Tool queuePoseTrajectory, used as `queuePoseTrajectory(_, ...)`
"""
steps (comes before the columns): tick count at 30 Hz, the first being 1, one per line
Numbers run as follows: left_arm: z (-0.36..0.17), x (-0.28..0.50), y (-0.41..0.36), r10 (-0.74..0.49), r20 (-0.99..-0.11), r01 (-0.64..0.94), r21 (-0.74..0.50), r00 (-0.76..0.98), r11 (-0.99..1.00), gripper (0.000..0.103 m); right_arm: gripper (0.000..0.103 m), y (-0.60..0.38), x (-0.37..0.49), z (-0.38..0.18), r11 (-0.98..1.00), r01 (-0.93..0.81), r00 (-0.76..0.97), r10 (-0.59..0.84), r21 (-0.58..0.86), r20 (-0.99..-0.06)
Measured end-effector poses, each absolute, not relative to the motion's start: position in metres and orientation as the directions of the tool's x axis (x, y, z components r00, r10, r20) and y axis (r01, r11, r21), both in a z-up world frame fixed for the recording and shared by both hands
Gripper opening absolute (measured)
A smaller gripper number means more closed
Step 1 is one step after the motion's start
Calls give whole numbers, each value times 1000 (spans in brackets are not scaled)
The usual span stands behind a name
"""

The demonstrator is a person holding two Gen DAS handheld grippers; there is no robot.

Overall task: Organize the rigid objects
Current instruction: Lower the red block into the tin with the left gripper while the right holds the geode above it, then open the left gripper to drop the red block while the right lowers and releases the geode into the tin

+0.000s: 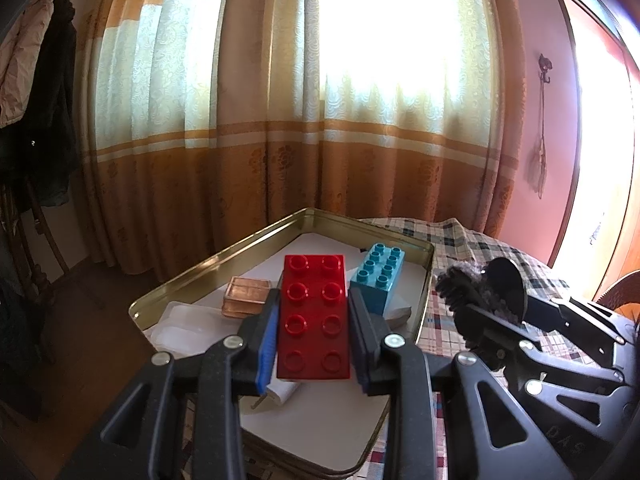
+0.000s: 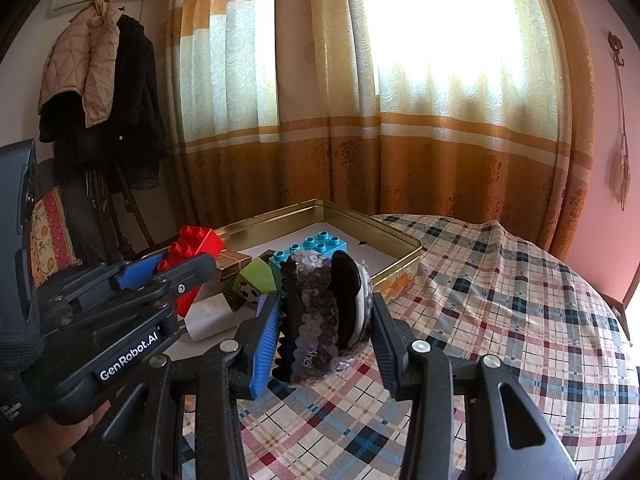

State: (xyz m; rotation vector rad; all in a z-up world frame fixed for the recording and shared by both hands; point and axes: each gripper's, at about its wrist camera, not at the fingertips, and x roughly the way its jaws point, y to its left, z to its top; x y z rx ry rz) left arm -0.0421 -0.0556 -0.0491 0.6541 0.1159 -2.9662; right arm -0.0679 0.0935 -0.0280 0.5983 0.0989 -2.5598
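Note:
My left gripper (image 1: 314, 320) is shut on a red toy brick (image 1: 314, 316) and holds it above the gold metal tin (image 1: 224, 258). The same brick (image 2: 192, 248) and gripper (image 2: 176, 268) show at the left of the right wrist view. A blue toy brick (image 1: 378, 280) sits in the tin beside it. My right gripper (image 2: 326, 320) is shut on a dark sequined hair clip (image 2: 320, 308), held above the plaid tablecloth (image 2: 500, 300) just right of the tin (image 2: 400, 272). The clip and right gripper also show at the right of the left wrist view (image 1: 480, 296).
The tin also holds a copper-coloured box (image 1: 245, 296), a white block (image 2: 210, 316), a green block with a football print (image 2: 256, 280) and white paper lining. Curtains hang behind the table. Coats hang on a stand (image 2: 100, 80) at the left.

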Motion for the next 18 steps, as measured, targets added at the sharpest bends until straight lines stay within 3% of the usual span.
queuePoseTrajectory(10,-33,-47,-84,-129,-420,165,-50,-898,-985,31,46,88,-85,-17,-861,507,-765,-472,43,-439)
queuePoseTrajectory(18,-30,-62,-104,-162,-477,195,-21,-864,-981,31,46,61,-100,-3,-828,559,-727,-517,48,-452)
